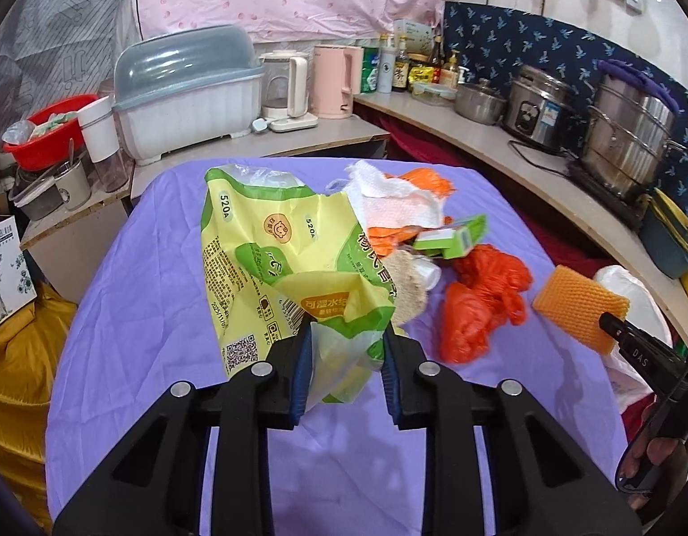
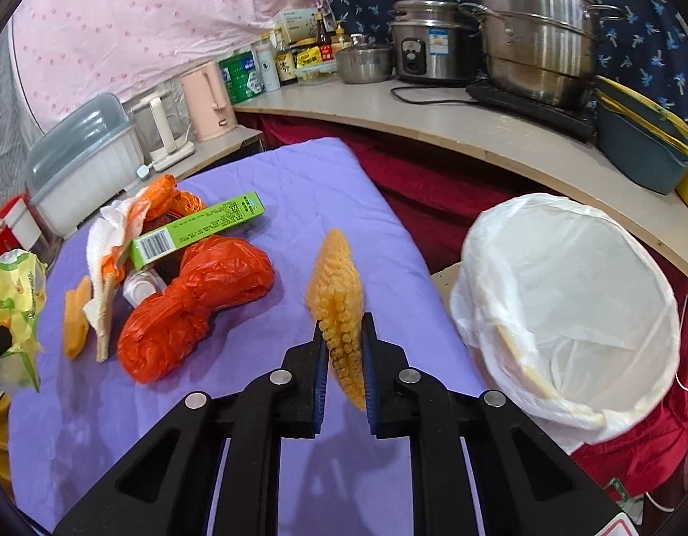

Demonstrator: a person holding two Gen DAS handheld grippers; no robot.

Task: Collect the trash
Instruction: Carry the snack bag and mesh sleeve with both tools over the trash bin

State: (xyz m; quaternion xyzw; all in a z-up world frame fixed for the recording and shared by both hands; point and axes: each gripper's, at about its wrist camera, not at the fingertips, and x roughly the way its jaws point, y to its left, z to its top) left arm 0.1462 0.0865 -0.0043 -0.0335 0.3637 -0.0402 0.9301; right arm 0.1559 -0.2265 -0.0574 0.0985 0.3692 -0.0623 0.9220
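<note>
Purple cloth point(image 1: 134, 295) covers the table on which I am working. My left gripper point(image 1: 346, 335) has its jaws drawn in on a corner of the yellow-green plastic bag point(image 1: 272, 250); the pads press the crumpled film, and most of the bag spreads toward 12 o'clock from the jaws. My right gripper point(image 2: 344, 335) is clamped narrowly on the orange foam net point(image 2: 337, 295), which stands on edge between the pads, clear of the cloth.

Remaining litter lies at 10 to 11 o'clock in the right wrist view: a red plastic bag point(image 2: 201, 308), a green carton point(image 2: 196, 230) resting on it, white paper towel point(image 2: 107, 241) and an orange bag point(image 2: 165, 196) behind. A small white bottle point(image 2: 140, 288) sits just beside the red bag.

White-lined bin point(image 2: 563, 308) stands off the table edge at 3 o'clock, mouth open. Between net and bin I see only the table's edge. A curved counter point(image 2: 433, 120) behind carries a rice cooker point(image 2: 429, 44) and steel steamer pot point(image 2: 536, 31).
</note>
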